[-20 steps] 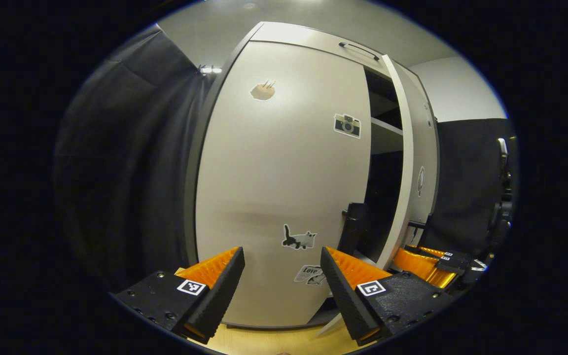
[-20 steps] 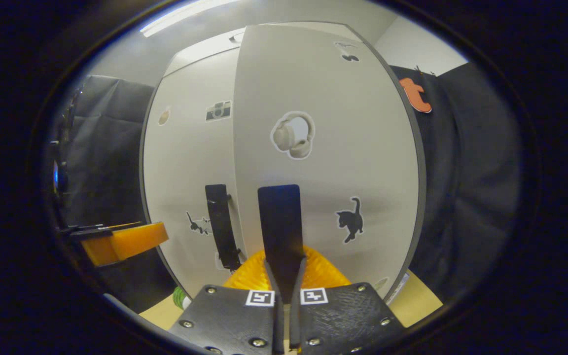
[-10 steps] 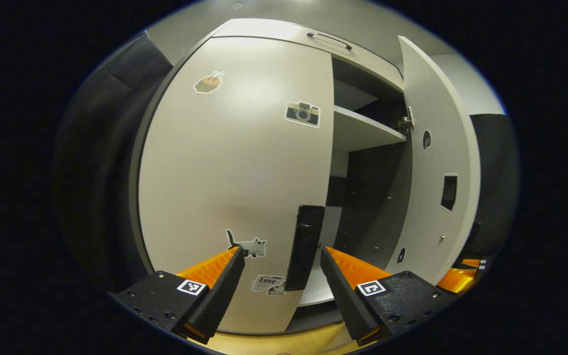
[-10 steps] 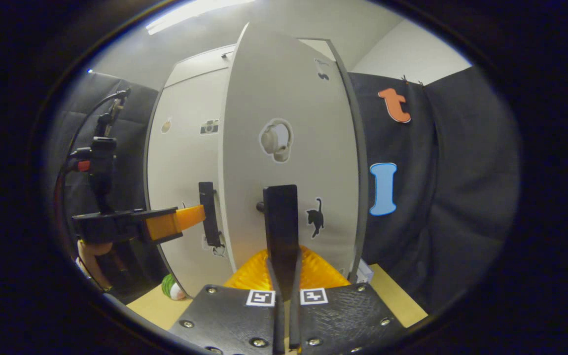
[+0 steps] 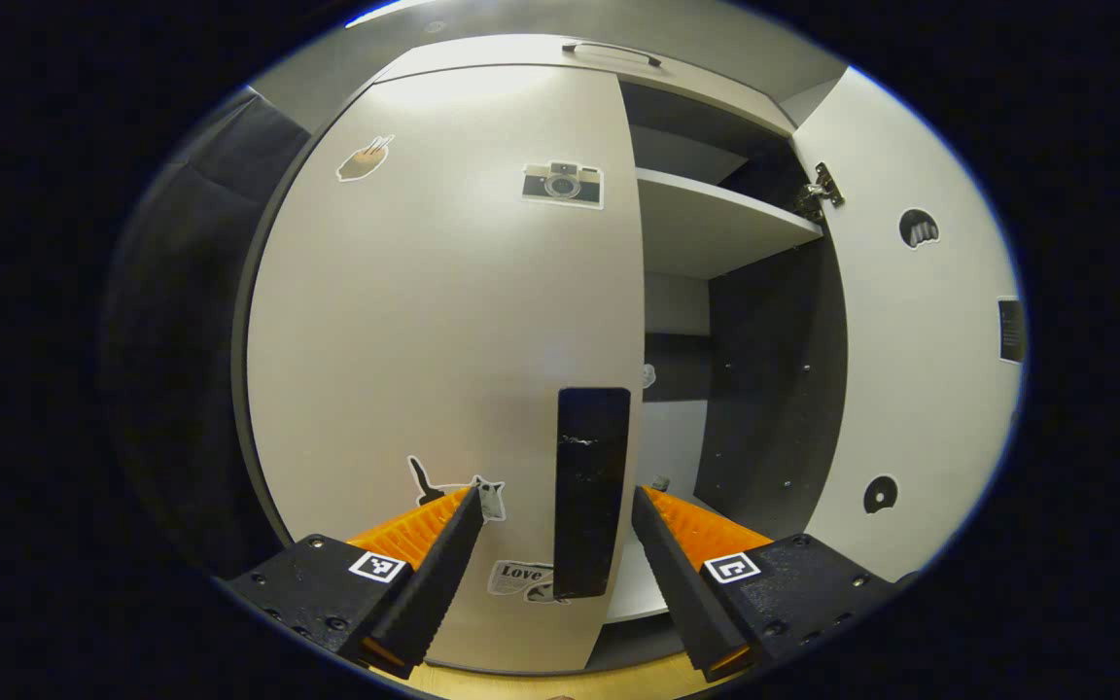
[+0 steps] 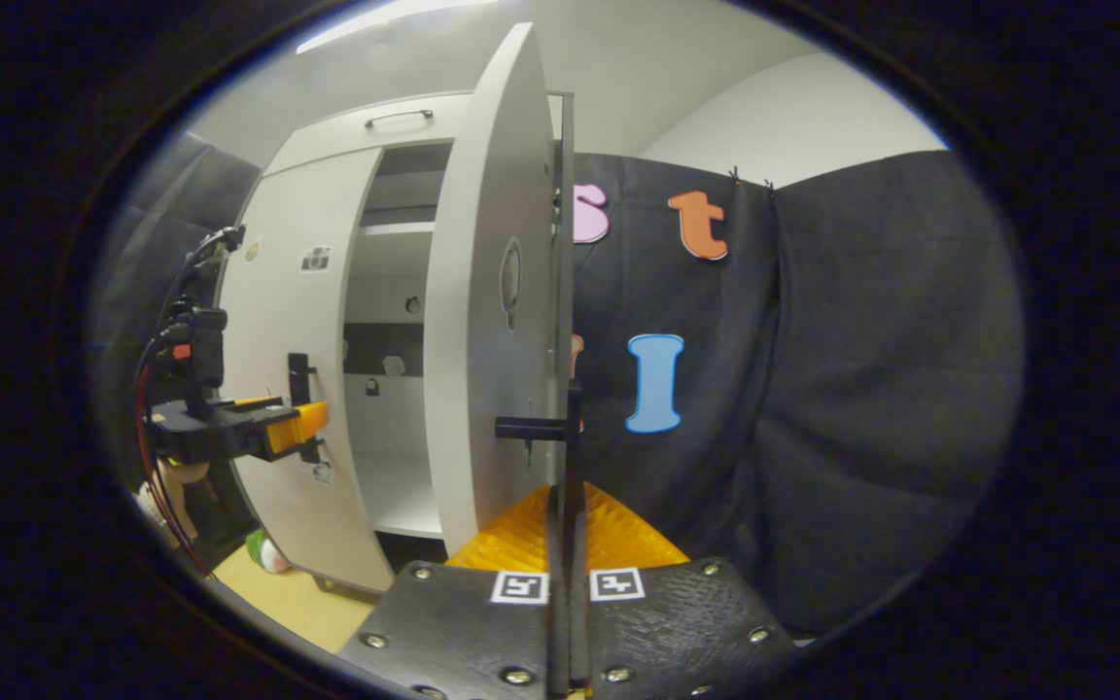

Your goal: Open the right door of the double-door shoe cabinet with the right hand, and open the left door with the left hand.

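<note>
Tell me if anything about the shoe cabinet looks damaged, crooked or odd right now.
Nothing stands out. The right door is swung wide by its handle; the left door is closed and straight, its handle between the open left gripper fingers.

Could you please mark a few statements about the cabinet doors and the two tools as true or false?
1. The right door stands wide open. True.
2. The left door is open too. False: it is shut.
3. The left tool has its fingers apart, on either side of the left handle. True.
4. The right tool hangs free of the cabinet. False: it is shut on the right handle.
5. A camera sticker sits on the left door. True.
6. The shelf holds shoes. False: what shows of it is bare.
</note>
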The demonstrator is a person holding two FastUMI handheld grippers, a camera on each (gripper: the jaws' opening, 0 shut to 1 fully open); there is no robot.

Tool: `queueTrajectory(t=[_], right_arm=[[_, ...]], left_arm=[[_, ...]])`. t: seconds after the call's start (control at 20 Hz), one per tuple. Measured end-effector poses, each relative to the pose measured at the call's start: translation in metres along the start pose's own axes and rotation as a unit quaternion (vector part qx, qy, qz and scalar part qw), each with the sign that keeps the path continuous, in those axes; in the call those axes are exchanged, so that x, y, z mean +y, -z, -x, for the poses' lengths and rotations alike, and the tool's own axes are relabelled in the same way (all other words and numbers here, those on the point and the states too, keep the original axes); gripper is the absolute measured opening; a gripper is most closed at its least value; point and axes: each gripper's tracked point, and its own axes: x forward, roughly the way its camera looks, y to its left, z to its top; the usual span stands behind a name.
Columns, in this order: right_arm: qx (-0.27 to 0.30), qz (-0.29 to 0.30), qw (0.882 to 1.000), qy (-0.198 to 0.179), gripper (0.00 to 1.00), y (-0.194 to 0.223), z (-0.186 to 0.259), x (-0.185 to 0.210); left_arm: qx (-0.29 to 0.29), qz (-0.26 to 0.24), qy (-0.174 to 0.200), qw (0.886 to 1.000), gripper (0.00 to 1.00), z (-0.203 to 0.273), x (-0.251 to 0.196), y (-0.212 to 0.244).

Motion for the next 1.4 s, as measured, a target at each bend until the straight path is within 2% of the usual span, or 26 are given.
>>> queueTrajectory(t=[0.05,0.1,0.15,0.35,0.4,0.55,0.6,0.65,0.7,0.75,0.85,0.9,1.05,1.4], right_arm=[[0.004,-0.017,1.000,-0.010,0.01,0.001,0.001,-0.001],[0.002,-0.016,1.000,-0.017,0.06,-0.001,0.000,-0.005],[0.003,-0.008,1.000,-0.021,0.00,-0.001,-0.001,-0.008],[0.006,-0.011,0.999,-0.035,0.00,-0.001,-0.006,-0.012],[0.007,-0.010,0.999,-0.035,0.01,-0.002,-0.006,-0.014],[0.003,-0.002,1.000,-0.023,0.01,-0.005,0.003,-0.028],[-0.003,0.003,1.000,-0.016,0.01,-0.010,0.006,-0.035],[-0.008,0.007,1.000,-0.012,0.01,-0.015,0.011,-0.039],[-0.010,0.011,1.000,-0.014,0.01,-0.019,0.013,-0.037],[-0.015,0.015,1.000,-0.010,0.02,-0.022,0.015,-0.037],[-0.020,0.025,0.999,-0.003,0.02,-0.026,0.018,-0.038],[-0.020,0.028,0.999,0.000,0.02,-0.025,0.022,-0.039],[-0.017,0.021,1.000,0.006,0.02,-0.021,0.035,-0.045],[-0.016,0.011,1.000,0.014,0.02,-0.023,0.044,-0.038]], left_arm=[[-0.001,0.005,-0.009,1.000,0.96,-0.001,0.002,0.001],[-0.004,0.012,-0.010,1.000,0.96,-0.002,0.002,0.002],[-0.007,0.020,-0.006,1.000,0.96,-0.004,-0.001,0.001],[-0.005,0.018,-0.031,0.999,0.94,-0.009,0.004,0.004],[-0.007,0.021,-0.035,0.999,0.89,-0.009,0.005,0.003],[-0.002,0.016,-0.038,0.999,0.93,-0.005,0.005,0.002],[-0.004,0.012,-0.025,1.000,0.81,-0.008,-0.002,0.002],[-0.006,0.010,0.006,1.000,0.76,-0.010,-0.015,0.001],[-0.008,-0.005,-0.001,1.000,0.54,0.002,-0.015,0.000],[-0.002,-0.019,-0.008,1.000,0.33,-0.008,-0.015,0.003],[-0.008,-0.005,-0.002,1.000,0.31,-0.011,-0.016,0.001],[0.000,0.003,0.002,1.000,0.27,-0.006,-0.016,0.003],[0.000,-0.004,0.013,1.000,0.20,-0.005,-0.015,0.002],[0.011,0.010,0.046,0.999,0.18,0.030,-0.010,0.003]])
